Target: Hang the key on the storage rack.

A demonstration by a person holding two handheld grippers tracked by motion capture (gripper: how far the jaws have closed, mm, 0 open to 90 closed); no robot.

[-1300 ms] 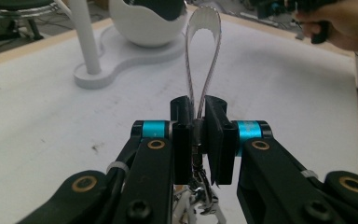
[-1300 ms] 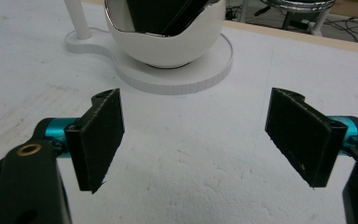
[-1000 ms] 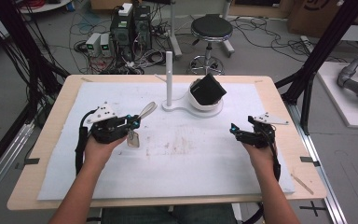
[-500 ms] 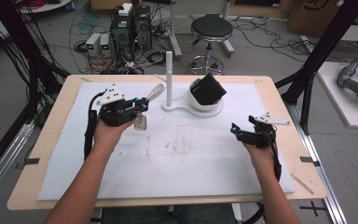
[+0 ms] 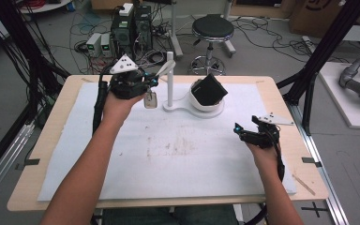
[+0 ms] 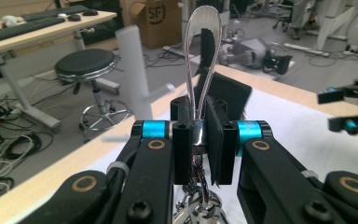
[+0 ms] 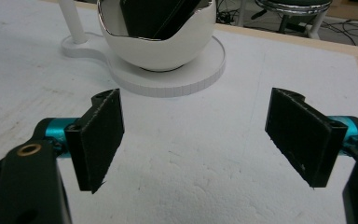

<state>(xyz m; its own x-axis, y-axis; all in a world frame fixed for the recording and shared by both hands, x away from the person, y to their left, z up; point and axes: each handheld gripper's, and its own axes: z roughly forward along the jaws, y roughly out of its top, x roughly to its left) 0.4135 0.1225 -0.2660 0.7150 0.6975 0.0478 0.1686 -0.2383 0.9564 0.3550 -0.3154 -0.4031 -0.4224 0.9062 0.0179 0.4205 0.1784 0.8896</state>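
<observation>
While clamped: keyring strap point(image 6: 204, 56) in left hand-held gripper point(image 6: 200, 140)

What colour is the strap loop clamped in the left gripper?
The strap loop is pale silvery grey with fine lengthwise stripes, clearest in the left gripper view.

Left forearm stretched long and diagonal from the bottom edge toward the far left part of the counter, wrist straight, hand wrapped over the body of the left tool point(image 5: 151, 83), grey three-cornered plate on top, cable trailing down along the wrist. Jaws clamped tight, pads pressed together from both sides in the left gripper view point(image 6: 204, 140), pointing roughly level and away from the person. Right forearm short and nearly straight up from the bottom right, hand gripping the right tool point(image 5: 243, 131) low over the counter, tips aimed left and forward. Jaws spread wide apart in the right gripper view point(image 7: 200, 140), nothing between the pads.
</observation>
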